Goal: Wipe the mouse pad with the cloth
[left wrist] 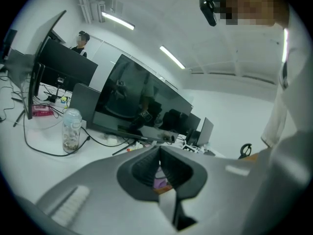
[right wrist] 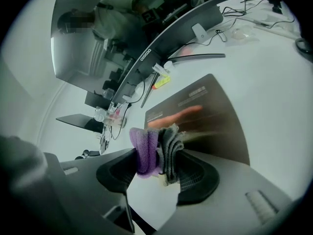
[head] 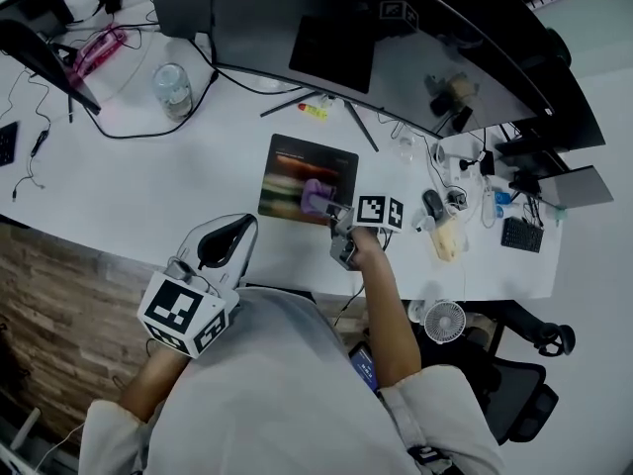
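Note:
The dark mouse pad [head: 307, 171] lies on the white desk [head: 148, 181], in front of the curved monitor. A purple and grey cloth [head: 316, 196] rests on the pad's front right part, and my right gripper [head: 336, 218] is shut on it. In the right gripper view the cloth [right wrist: 155, 153] is bunched between the jaws, just at the near edge of the mouse pad [right wrist: 210, 116]. My left gripper [head: 242, 228] hovers over the desk's front edge, left of the pad; its jaws are shut with nothing held. The left gripper [left wrist: 159, 150] points at the pad.
A large curved monitor [head: 396, 47] spans the back of the desk. A glass jar [head: 172, 89] stands at back left with cables around it. A yellow marker [head: 314, 111], a mouse [head: 433, 204] and small clutter lie right of the pad. A small fan [head: 445, 320] sits below the desk edge.

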